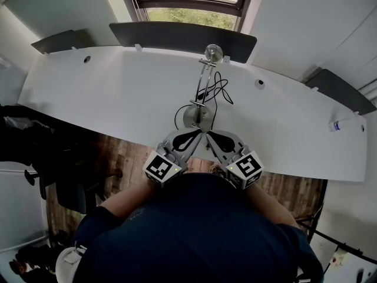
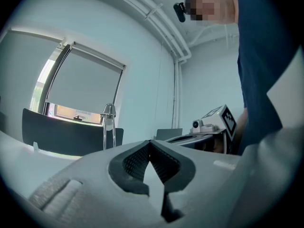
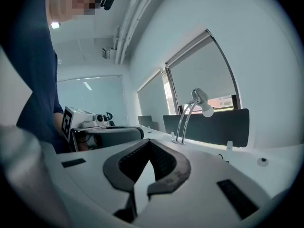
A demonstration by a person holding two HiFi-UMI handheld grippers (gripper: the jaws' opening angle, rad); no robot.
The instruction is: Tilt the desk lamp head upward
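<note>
Navy shirt [image 1: 194, 234], then curved white desk [image 1: 118, 99], lamp [image 1: 203, 82], window [image 1: 188, 13] beyond.

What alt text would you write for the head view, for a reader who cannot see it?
The left gripper and right gripper, both shut and empty, angle together near the base of a desk lamp on a curved white desk. A window lies beyond.

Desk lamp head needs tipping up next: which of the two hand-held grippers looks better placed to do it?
Probably the right, narrowly. The right gripper and left gripper are both shut and empty at the near edge of the desk, but the lamp head sits slightly toward the right side.
</note>
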